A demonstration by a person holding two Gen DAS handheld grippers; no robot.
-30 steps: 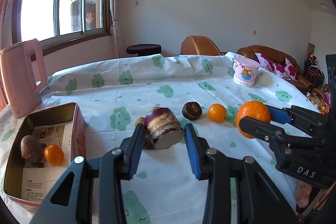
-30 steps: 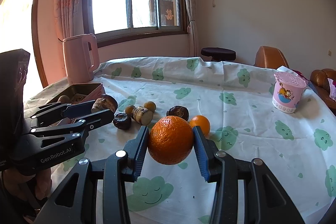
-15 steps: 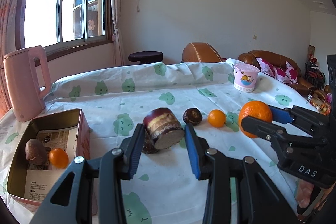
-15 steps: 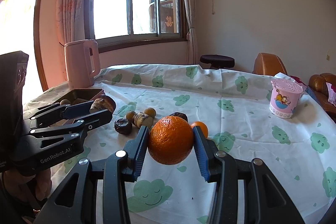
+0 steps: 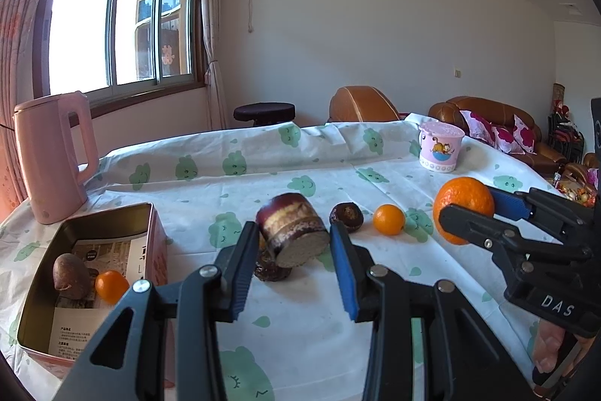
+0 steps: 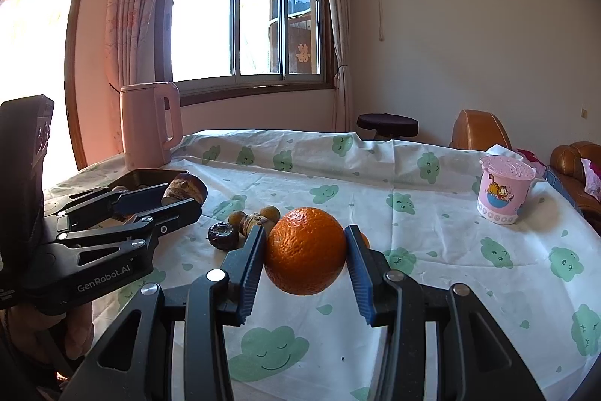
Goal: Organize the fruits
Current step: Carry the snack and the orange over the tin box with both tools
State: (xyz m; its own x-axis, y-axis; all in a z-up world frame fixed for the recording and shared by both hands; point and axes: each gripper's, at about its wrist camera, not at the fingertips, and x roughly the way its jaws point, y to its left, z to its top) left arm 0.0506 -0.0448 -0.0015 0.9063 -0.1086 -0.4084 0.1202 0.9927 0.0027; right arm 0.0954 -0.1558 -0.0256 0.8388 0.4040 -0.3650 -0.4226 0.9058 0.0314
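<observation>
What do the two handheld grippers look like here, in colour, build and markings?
Both are black, angular linkage frames with silver pivot screws and blue ribbed finger pads. The left gripper carries white "GenRobot.AI" lettering on its side; the right gripper shows "DAS". Each is held by a bare hand; no sleeves or cables are visible.

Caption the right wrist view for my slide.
Right tongs gripping a large round orange above the cloud-print tablecloth.

"DAS" on right tongs (image 5: pixel 467 213), "GenRobot.AI" on left tongs (image 6: pixel 165 200)
</observation>
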